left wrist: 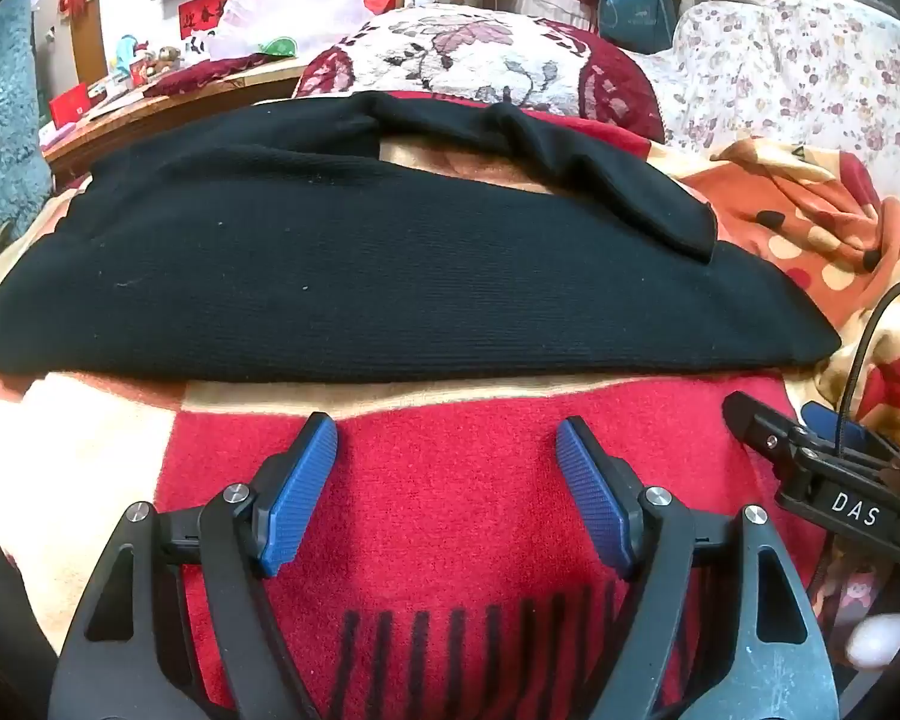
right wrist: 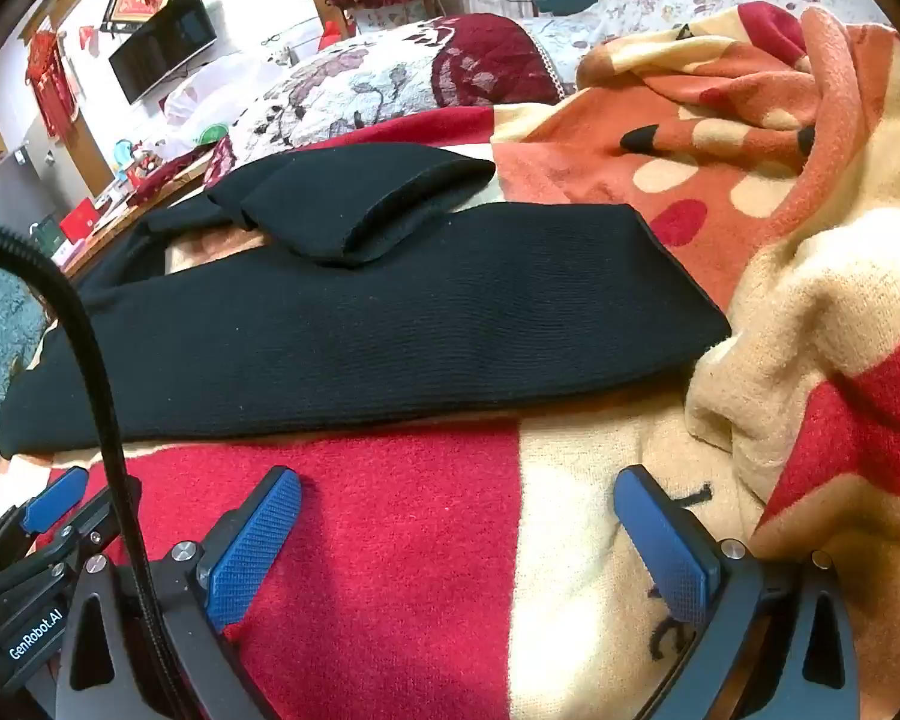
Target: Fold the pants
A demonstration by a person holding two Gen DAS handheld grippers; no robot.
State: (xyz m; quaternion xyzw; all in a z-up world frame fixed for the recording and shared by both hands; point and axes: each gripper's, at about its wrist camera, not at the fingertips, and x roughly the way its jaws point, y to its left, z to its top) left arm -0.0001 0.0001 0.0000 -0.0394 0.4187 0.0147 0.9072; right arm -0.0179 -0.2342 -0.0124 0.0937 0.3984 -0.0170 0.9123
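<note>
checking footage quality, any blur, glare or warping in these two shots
Left wrist view: strong fisheye bulge, black pants sharp but nearly textureless, a pale blurred blob at lower right. Right wrist view: same warping, dark vignette corners, an out-of-focus black cable across the left.

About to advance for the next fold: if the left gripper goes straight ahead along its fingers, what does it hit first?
Probably the near long edge of the black pants. The left gripper is open over bare red blanket, with nothing else between. Depth is hard to judge through the fisheye.

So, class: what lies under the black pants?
The pants lie on a red and cream blanket; it shows at their edges and through the gap between the legs. Anything else beneath is covered.
</note>
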